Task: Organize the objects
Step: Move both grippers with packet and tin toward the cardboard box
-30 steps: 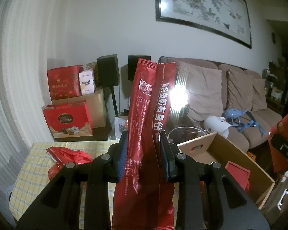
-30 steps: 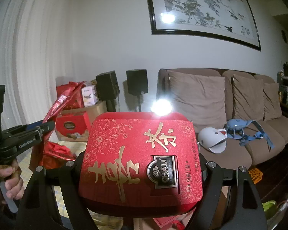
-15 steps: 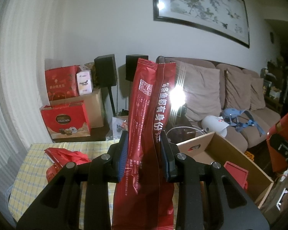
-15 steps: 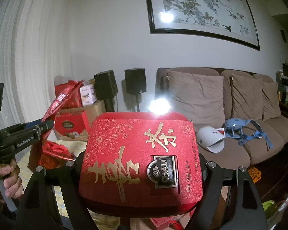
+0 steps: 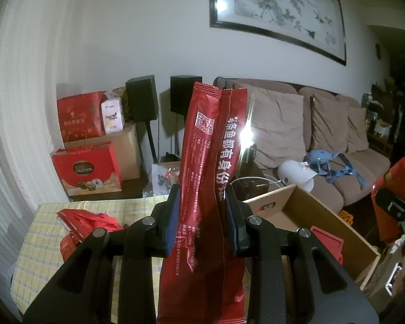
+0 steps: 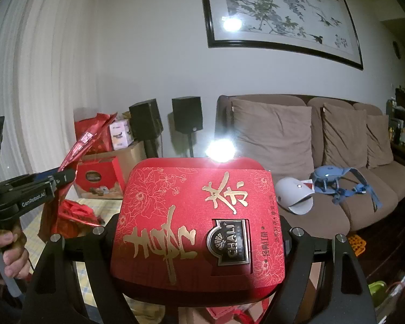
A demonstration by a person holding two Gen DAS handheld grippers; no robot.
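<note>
My left gripper (image 5: 202, 216) is shut on a tall red snack packet (image 5: 210, 162) with white lettering, held upright above the yellow checked tablecloth (image 5: 35, 243). My right gripper (image 6: 198, 232) is shut on a wide red tea box (image 6: 197, 216) with gold characters, which fills the space between its fingers. In the right wrist view the left gripper (image 6: 59, 181) and the hand holding it appear at the left, with the packet (image 6: 78, 145) sticking up. In the left wrist view the red box (image 5: 399, 186) shows at the far right. An open cardboard box (image 5: 310, 216) stands just right of the packet.
Crumpled red bags (image 5: 89, 221) lie on the tablecloth at the left. Red gift bags (image 5: 86, 170) and two black speakers (image 5: 143, 100) stand by the wall. A brown sofa (image 6: 324, 162) holds a white cap (image 6: 294, 197) and a blue harness (image 6: 334, 181).
</note>
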